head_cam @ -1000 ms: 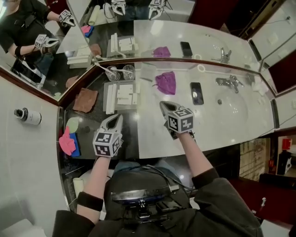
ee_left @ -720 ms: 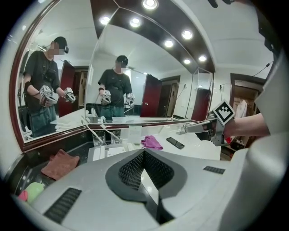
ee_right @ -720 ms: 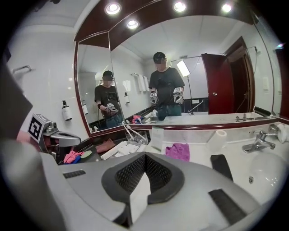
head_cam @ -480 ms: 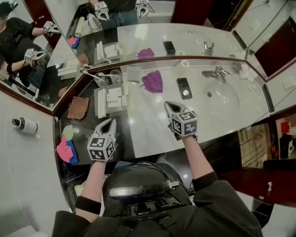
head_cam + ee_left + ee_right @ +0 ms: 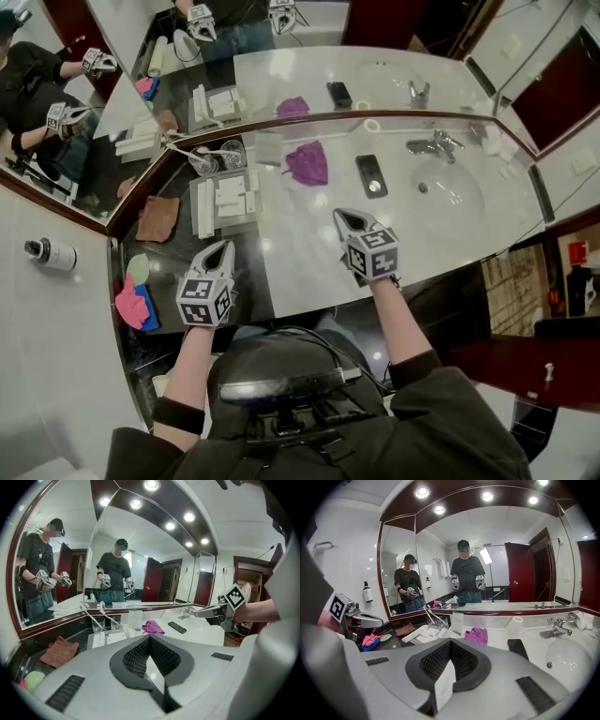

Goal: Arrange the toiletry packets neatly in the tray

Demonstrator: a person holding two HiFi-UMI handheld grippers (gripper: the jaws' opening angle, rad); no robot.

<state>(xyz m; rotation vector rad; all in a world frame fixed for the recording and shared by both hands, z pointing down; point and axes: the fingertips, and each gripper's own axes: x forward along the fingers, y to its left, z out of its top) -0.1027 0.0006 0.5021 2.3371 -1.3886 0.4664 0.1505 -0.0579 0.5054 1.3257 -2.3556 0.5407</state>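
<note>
Both clenched, empty claws, left gripper (image 5: 228, 246) and right gripper (image 5: 338, 216), are hovering; opening them wide above the flat white toiletry packets (image 5: 230, 197) is looking wisest.

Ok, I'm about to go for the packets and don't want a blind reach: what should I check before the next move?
1. Left gripper empty: ok, jaws shut on nothing.
2. Right gripper empty: ok, also shut on nothing.
3. Jaws open for a pick: not ok, both are closed.
4. Tray with white packets in view: ok.
5. Packets already neat: cannot tell.
6. Glasses out of the way: ok, they stand beyond the tray by the mirror.
</note>
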